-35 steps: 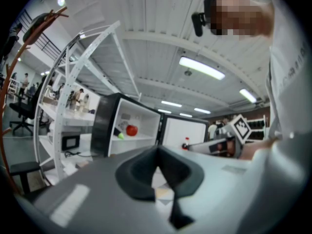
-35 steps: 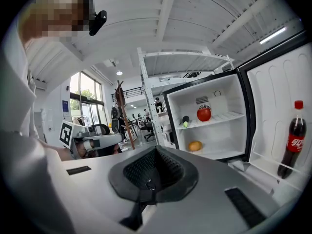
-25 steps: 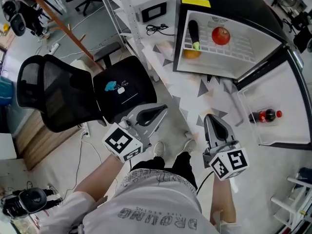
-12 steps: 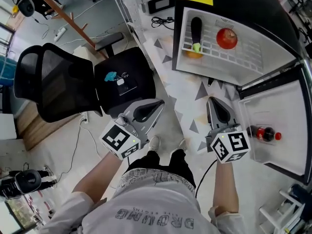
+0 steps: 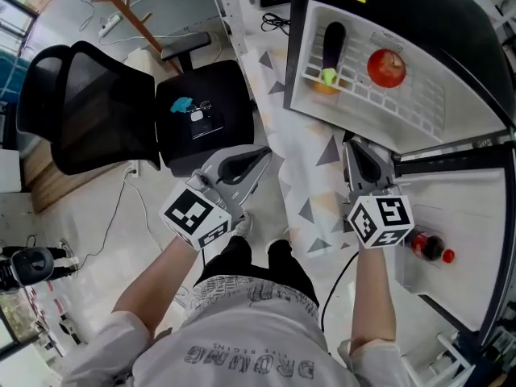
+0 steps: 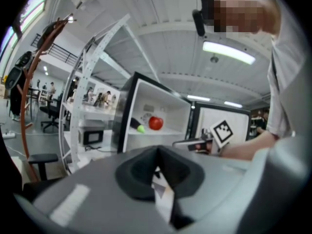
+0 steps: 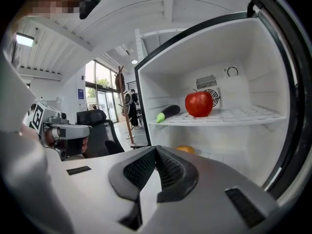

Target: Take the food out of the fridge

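**Tongs shut and empty in front of the open fridge**

Your right tongs [image 5: 355, 147] are pressed together with nothing between them. They point at the open fridge [image 5: 451, 22] from just outside it. Your left tongs [image 5: 260, 158] also look closed and empty, held beside the right pair and well apart from it, over the floor.

Inside the fridge, a red apple [image 5: 386, 68] and a dark eggplant [image 5: 332, 43] with a green stem end lie on the white wire shelf [image 5: 411, 103], the eggplant to the left of the apple. Under that shelf sits a round orange-yellow thing [image 7: 187, 150], perhaps an orange. A dark bottle with a red cap [image 5: 427, 247] lies in the door rack at your right. A black office chair [image 5: 89, 111] stands to your left.
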### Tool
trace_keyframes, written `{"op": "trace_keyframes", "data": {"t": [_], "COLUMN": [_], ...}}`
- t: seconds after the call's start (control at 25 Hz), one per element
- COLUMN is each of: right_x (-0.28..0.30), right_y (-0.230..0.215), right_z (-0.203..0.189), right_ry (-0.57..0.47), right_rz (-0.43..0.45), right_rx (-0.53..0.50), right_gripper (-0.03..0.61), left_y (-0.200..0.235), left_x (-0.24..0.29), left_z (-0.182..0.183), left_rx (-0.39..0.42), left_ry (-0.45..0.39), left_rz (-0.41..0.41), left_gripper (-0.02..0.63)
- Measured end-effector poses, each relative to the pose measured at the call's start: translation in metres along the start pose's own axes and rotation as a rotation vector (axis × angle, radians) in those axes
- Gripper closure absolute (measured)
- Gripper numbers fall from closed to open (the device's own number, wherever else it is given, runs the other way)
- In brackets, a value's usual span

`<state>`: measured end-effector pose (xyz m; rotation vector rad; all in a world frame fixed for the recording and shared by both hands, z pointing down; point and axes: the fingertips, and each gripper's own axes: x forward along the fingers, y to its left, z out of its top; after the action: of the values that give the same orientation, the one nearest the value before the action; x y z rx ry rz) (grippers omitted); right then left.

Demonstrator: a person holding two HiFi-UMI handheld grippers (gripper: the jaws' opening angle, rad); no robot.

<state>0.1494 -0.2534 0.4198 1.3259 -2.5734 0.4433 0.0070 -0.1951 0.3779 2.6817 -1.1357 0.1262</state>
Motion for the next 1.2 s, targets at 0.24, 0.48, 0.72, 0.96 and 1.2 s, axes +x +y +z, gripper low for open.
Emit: {"op": "trace_keyframes", "data": {"t": [0.24,0.48,0.72,0.96,1.2], "right_x": [0.027,0.055,0.085,0.111,0.134], "right_y": [-0.016,-0.032,-0.045,-0.052,-0.061], "right_z": [-0.007,-0.009,-0.017,-0.029,-0.036], "right_ry": [0.040,0.048,0.067,0.095,0.112], "right_rz": [0.020,0.001,-0.032,-0.052,-0.074], "right_rx": [-0.079,-0.112,-0.171,-0.252,-0.305], "right_gripper": [0.576,0.575,0.571,0.520,0.466], "left_y": [0.001,0.007,0.025,0.038,0.044], "left_x": [0.010,0.014,0.020,0.027,0.028], "left_z": [0.002,-0.002,-0.009,-0.016,-0.028], "left_rx": [-0.006,-0.015,-0.026,-0.034,-0.048], "left_ry": [-0.014,-0.010,-0.018,-0.033,-0.033], "left_rz": [0.030,0.046,0.063,0.069,0.075], "left_gripper": [0.607,0.607,0.607,0.607,0.607]}}
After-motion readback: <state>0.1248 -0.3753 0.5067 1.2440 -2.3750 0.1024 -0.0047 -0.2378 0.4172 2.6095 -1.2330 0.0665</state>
